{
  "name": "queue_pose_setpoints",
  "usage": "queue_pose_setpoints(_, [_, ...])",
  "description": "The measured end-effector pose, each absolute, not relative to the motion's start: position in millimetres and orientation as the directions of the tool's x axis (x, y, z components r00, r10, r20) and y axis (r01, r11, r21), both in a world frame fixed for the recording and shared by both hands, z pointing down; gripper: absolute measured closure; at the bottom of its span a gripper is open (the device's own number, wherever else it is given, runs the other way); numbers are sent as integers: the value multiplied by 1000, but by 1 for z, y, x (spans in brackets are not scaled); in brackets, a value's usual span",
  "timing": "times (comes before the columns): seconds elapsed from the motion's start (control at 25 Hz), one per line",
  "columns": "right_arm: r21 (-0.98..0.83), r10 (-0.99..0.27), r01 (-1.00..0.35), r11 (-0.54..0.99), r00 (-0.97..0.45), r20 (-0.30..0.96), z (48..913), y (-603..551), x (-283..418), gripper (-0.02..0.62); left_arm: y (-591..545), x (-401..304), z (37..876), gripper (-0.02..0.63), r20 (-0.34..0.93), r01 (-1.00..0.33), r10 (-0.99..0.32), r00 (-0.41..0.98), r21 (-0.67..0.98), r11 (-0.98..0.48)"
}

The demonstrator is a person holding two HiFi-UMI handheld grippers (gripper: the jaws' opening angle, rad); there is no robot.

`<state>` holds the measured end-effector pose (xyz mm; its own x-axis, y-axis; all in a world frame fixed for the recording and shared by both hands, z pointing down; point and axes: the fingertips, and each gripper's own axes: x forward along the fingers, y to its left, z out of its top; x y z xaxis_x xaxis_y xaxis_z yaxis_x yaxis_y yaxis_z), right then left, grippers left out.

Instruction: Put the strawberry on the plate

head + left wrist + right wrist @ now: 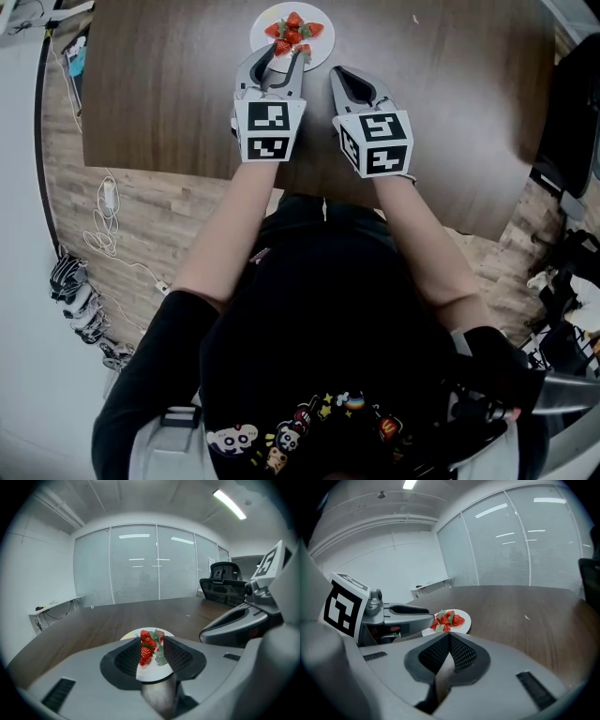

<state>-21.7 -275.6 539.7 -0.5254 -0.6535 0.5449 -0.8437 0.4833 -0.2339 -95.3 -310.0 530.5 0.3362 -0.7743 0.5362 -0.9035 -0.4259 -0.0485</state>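
Wondering how much room there is around the plate [321, 52] [151, 671] [465, 623], and where the fruit ended up? (tabletop_tom)

All the strawberries [292, 30] [146, 652] [450, 619] are piled on the plate, none loose on the wood. The plate sits out on the dark table [169, 84] [93, 625] [525, 606] with bare board on both sides and a long stretch behind it running toward the glass wall [136, 569]. (gripcam_gal)

And the grippers? (tabletop_tom)

The left gripper [278, 58] [152, 639] is spread open, tips reaching over the plate's near rim. In its own view you see the berries through the gap, with nothing pinched. The right gripper [339, 73] [450, 635] is clamped closed on nothing. It's just right of the plate and low over the wood, with its tip short of the rim. The two sit side by side, with a narrow gap between their marker cubes. (gripcam_gal)

Anything crowding the edges? (tabletop_tom)

The near table edge is right at the person's waist and the left edge is well away from the plate. Past that edge there's wood floor [66, 216] with cables [103, 220] lying on it. An office chair [225, 581] stands at the table's right side, well clear of both grippers. (gripcam_gal)
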Motion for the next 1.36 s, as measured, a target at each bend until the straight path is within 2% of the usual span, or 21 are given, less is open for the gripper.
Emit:
queue_pose_setpoints(0.32, [-244, -666, -847, 472, -524, 531, 533, -277, -25, 591, -302, -114, 520, 463, 514, -917, -801, 308, -66, -395])
queue_pose_setpoints(0.4, [-244, -668, -848, 470, -523, 529, 533, -277, -26, 591, -300, -120, 517, 525, 498, -924, -815, 296, -67, -376])
queue_pose_setpoints(0.44, [-245, -668, -848, 470, -524, 529, 533, -277, -27, 591, -300, -123, 516, 529, 492, -928, -821, 291, -65, -368])
queue_pose_setpoints(0.84, [-230, -684, -860, 456, -504, 528, 532, -274, -32, 591, -289, -148, 515, 529, 483, -946, -838, 255, -53, -319])
queue_pose_setpoints(1.36, [-200, -707, -875, 441, -476, 523, 526, -261, -36, 591, -275, -158, 512, 529, 480, -945, -834, 270, -36, -327])
